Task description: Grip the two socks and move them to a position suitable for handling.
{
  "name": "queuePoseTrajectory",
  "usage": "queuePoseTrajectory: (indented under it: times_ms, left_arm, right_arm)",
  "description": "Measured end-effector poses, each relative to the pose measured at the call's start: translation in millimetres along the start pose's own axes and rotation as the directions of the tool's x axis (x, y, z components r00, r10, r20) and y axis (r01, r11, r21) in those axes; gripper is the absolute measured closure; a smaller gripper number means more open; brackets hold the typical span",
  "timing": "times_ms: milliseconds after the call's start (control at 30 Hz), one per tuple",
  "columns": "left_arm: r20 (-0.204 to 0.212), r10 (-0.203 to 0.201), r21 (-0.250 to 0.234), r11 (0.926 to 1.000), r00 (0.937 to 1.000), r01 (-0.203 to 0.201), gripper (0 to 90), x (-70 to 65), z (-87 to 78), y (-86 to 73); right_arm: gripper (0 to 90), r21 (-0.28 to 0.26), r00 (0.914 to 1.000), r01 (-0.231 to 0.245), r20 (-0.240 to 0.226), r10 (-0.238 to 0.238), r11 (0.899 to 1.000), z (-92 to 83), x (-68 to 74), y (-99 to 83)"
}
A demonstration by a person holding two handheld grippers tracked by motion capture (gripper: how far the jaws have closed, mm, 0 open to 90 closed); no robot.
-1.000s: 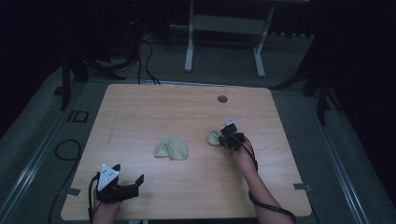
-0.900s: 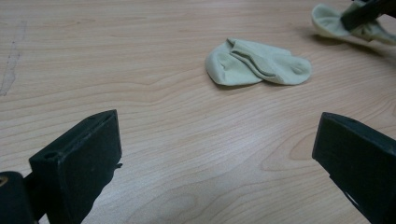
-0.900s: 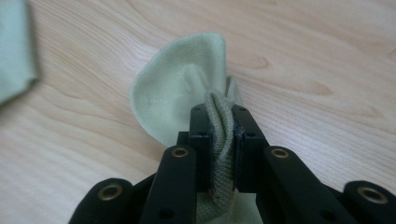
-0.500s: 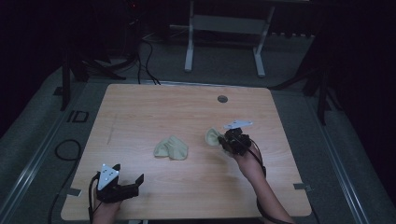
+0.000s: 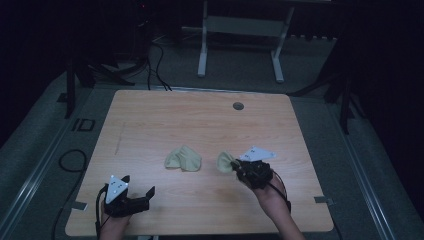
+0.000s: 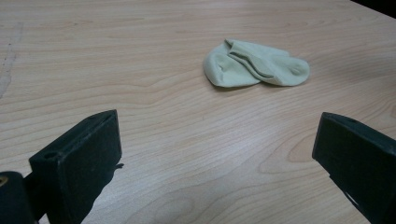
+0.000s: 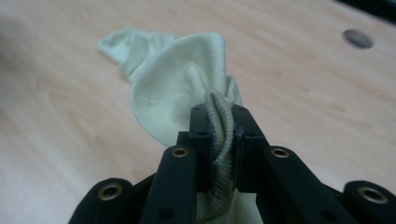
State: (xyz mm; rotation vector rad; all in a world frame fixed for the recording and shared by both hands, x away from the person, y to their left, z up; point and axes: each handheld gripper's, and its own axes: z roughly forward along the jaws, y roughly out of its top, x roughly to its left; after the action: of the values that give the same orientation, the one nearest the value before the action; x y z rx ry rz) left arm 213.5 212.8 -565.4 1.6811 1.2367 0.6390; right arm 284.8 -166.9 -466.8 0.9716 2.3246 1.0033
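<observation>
Since a second ago, your right gripper (image 5: 241, 169) is carrying its sock (image 5: 225, 161) back toward you and leftward, nearer the other sock (image 5: 183, 158). Its jaws are pinching the bunched fabric, which is hanging off the table (image 5: 165, 110). Your left gripper (image 5: 134, 195) is resting wide open near the front left edge, nothing between its jaws. Bare wood is lying all around both socks, clear to every edge.

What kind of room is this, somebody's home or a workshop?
Probably a lab or recording studio, not a home: a bare wooden table on grey carpet, cables trailing over the floor, a metal stand behind, and dark surroundings.
</observation>
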Motion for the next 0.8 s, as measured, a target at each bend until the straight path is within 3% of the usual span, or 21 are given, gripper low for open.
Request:
queuePoseTrajectory:
  times_ms: [267,600,800]
  left_arm:
    - [0.006,0.002,0.007,1.0000,1.0000,-0.002,1.2,-1.5,1.5,-0.1]
    - [0.015,-0.004,0.007,1.0000,0.9999,0.004,1.2,-0.9,1.3,-0.2]
    - [0.017,0.001,0.009,1.0000,0.9998,-0.001,1.2,-2.1,1.4,-0.2]
  right_arm:
    - [80.9,0.074,0.9998,-0.014,-0.010,0.015,0.997,32.2,18.6,-30.6]
    - [79.2,0.166,0.9993,0.020,-0.035,-0.014,0.986,62.8,34.3,-52.9]
    - [55.8,0.155,0.9990,0.017,-0.043,-0.010,0.988,65.3,41.8,-60.0]
